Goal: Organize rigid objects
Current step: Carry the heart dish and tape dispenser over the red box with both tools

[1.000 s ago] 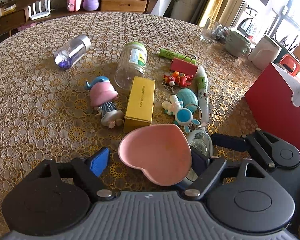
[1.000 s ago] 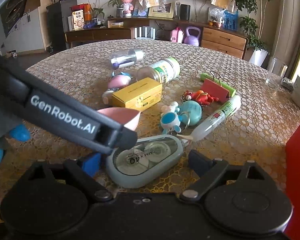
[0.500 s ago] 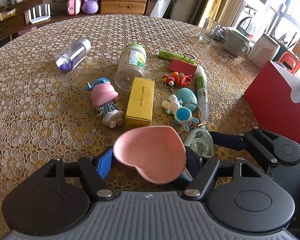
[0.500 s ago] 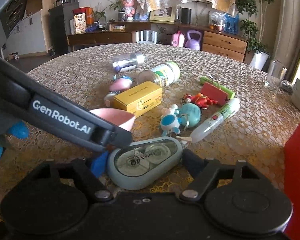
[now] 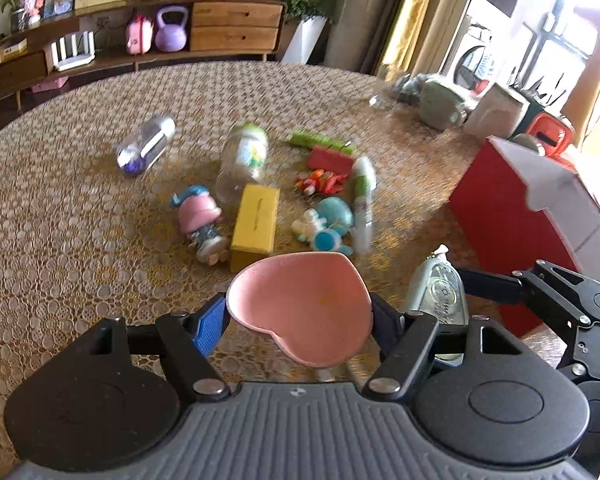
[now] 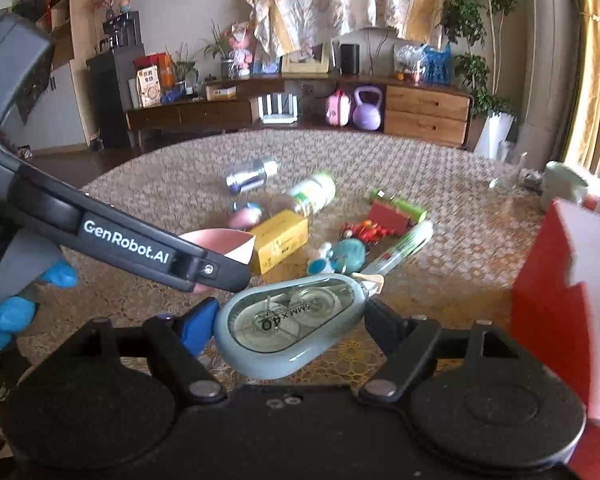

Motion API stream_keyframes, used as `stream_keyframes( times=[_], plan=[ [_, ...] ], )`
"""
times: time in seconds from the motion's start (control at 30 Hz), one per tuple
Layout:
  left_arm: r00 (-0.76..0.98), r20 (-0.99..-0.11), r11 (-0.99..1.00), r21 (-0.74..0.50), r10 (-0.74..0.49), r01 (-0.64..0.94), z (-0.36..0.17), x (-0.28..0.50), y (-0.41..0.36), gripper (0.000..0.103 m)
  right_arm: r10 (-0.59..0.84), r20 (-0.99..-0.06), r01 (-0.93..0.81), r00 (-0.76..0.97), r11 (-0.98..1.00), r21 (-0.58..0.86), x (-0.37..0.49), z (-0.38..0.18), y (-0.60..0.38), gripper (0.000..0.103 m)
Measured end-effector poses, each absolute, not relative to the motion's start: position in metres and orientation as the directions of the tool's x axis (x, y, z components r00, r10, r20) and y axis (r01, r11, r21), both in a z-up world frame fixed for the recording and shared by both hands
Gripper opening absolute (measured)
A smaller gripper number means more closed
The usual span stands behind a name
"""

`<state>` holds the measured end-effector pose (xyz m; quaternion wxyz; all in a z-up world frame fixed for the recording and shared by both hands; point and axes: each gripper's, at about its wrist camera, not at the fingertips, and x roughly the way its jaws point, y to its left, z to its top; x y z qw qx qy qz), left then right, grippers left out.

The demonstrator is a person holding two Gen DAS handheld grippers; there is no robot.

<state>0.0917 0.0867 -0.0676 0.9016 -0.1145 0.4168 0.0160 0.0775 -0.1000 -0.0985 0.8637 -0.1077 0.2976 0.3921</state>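
A pink heart-shaped dish [image 5: 300,308] hangs above the table, and my left gripper [image 5: 298,320] is shut on it, pads against both sides. To its right, a grey-blue correction tape dispenser [image 6: 288,320] is also lifted, with my right gripper [image 6: 290,324] shut on it. In the right wrist view the left gripper's finger [image 6: 140,248] crosses from the left, with the dish [image 6: 224,242] showing behind it. The dispenser [image 5: 438,296] also shows in the left wrist view, beside the dish.
On the round lace-covered table [image 5: 60,240] lie a yellow box [image 5: 256,224], a pink-hatted figurine [image 5: 200,220], a jar [image 5: 244,160], a clear bottle [image 5: 146,146], small toys [image 5: 328,224] and a pen [image 5: 362,200]. An open red box [image 5: 512,216] stands at the right. A blue-gloved hand [image 6: 12,312] shows.
Both grippers closed onto their objects, the left on the dish and the right on the tape dispenser. Then both rose with them, so the table looks farther away.
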Motion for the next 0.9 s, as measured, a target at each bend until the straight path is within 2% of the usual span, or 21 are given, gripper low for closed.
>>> stream_keyframes(
  times=[0.47,0.63,0.9],
  plan=[
    [0.706,-0.696,0.986,-0.167,-0.129,0.016,-0.011,0.094,0.020,0.073,0.564,-0.540,-0.643,0.624,0.764,0.055,0.082,-0.035,-0.178,0.079],
    [0.718,-0.678,0.986,-0.142,-0.161,0.086,-0.001,0.109,-0.014,0.073,0.516,-0.534,-0.585,0.669,0.810,0.050,0.098,-0.028,-0.213,0.079],
    [0.688,-0.696,0.978,-0.136,-0.206,0.155,0.002,0.147,-0.067,0.073,0.431,-0.562,-0.504,0.706,0.863,0.030,0.126,-0.038,-0.266,0.079]
  ],
)
